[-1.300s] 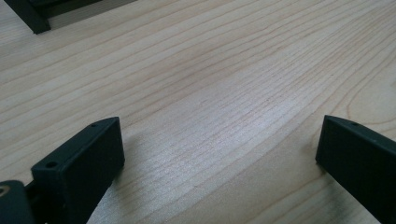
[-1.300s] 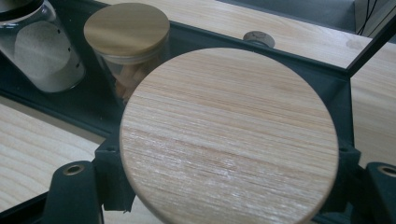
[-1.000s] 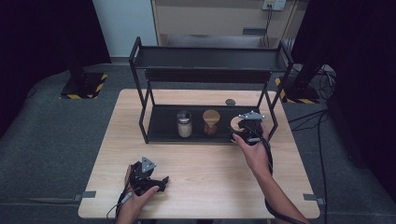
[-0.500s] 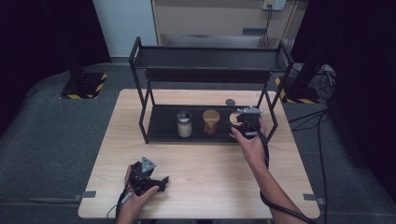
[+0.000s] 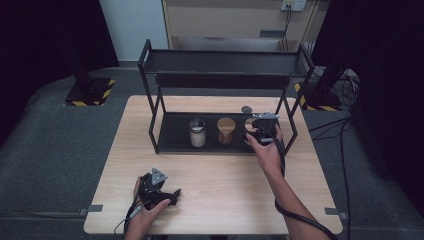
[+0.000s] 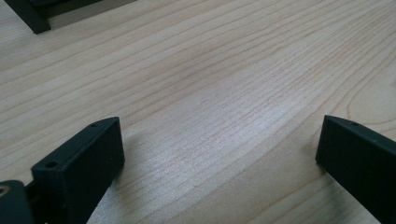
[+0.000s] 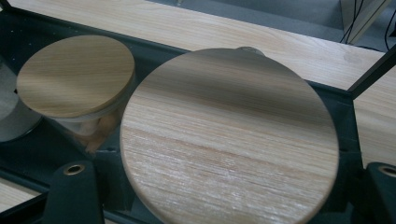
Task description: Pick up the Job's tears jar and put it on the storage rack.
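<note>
A jar with a round wooden lid (image 7: 229, 135) sits between the jaws of my right gripper (image 7: 229, 186), which is shut on it. The right gripper (image 5: 257, 131) holds this jar at the right end of the lower shelf of a black rack (image 5: 225, 62). Whether the jar rests on the shelf I cannot tell. A second wooden-lidded jar (image 5: 226, 131) (image 7: 77, 74) stands just to its left, with a metal-lidded jar of white contents (image 5: 197, 132) beyond that. My left gripper (image 5: 170, 196) (image 6: 219, 154) lies open on the bare table near the front left.
The wooden table (image 5: 225, 175) carries the rack across its back half. Behind the rack's right end lies a small round dark object (image 5: 246, 109). The rack's right front post (image 5: 290, 125) stands close beside my right hand. Its top shelf overhangs the jars.
My right gripper has carried the wooden-lidded jar forward and slightly left, in under the rack's top shelf. The left gripper has not moved.
</note>
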The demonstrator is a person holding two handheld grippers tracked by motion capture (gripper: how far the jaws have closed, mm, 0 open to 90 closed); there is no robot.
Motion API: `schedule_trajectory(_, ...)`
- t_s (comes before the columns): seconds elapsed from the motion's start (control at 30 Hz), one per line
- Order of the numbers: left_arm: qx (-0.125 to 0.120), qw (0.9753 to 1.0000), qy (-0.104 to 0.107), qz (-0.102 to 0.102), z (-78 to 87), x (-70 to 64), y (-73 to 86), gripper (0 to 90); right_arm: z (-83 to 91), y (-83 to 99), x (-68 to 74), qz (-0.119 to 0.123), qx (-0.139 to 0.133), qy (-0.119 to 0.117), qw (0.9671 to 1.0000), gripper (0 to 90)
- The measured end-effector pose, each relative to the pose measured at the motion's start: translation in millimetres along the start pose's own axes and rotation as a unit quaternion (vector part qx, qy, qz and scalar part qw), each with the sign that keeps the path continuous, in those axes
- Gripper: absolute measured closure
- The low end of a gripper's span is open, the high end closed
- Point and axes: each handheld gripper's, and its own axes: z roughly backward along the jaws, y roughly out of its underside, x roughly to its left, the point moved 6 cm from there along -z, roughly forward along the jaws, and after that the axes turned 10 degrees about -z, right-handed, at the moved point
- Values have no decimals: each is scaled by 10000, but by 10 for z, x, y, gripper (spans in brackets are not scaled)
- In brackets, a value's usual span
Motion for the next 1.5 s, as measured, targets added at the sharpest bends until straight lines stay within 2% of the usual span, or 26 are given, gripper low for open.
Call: schedule_trajectory(1.5, 1, 10000, -5, -1, 0, -2, 0, 0, -329, -110, -44, -209, 114, 110, 9997, 258)
